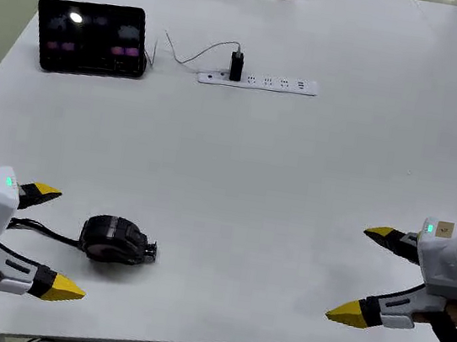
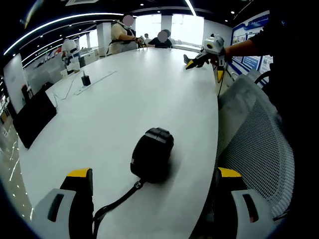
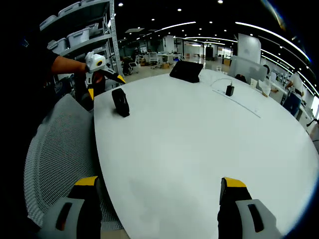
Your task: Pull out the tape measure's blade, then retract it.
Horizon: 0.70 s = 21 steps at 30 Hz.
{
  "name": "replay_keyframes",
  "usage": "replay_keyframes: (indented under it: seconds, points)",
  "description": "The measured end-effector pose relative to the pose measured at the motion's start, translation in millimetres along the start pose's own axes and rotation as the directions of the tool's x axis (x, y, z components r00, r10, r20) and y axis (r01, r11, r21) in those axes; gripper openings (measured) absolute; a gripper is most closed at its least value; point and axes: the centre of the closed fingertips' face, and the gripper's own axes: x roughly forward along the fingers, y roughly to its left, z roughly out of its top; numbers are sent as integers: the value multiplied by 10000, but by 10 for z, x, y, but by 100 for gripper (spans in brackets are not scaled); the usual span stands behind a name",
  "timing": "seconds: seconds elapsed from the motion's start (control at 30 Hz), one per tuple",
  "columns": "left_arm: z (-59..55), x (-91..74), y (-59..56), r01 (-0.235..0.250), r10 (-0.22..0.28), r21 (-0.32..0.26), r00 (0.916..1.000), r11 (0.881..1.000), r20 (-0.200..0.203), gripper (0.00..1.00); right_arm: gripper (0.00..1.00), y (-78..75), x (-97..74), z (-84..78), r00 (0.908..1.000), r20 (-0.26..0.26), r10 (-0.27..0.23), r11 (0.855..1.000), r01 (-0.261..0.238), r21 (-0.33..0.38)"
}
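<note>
Nothing of the task looks done yet: the tape measure (image 1: pixel 116 240) lies whole on the white surface (image 1: pixel 277 186) near its front left edge, with no blade drawn out that I can see. Both the pull and the retract are still to come. The left claw (image 1: pixel 69 242) stands apart, its yellow-tipped jaws to either side of the black case and clamped on nothing. The right claw (image 1: pixel 348 273) is apart as well, empty, and well away on the right side of the surface. The head view gives the layout, with a dark tablet (image 1: pixel 91 37) and a power strip (image 1: pixel 258 81) at the far side, and a small fitting at the case's right end that may be the blade hook, though it is too small to be sure. The left gripper view adds what is hard to judge from above: the case sits ahead of the jaws with clear gaps on both sides, and a dark strap (image 2: pixel 117 201) trails back from it toward the claw. The right gripper view shows the case from afar, just beside the left claw.
</note>
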Motion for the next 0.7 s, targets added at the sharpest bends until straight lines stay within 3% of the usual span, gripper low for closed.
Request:
replay_keyframes:
  seconds: [0.2,0.43,0.7]
  points:
    - [62,40,28,166,-156,797,9998,9967,-136,99,99,-6,61,95,10000,27,85,9997,-84,-241]
    - [96,109,59,431,-376,1163,9981,9923,-494,96,99,6,152,240,9998,170,110,9975,-98,-702]
    - [157,192,11,799,-694,1589,9951,9841,-706,89,99,27,312,375,9988,153,459,9914,-437,-1238]
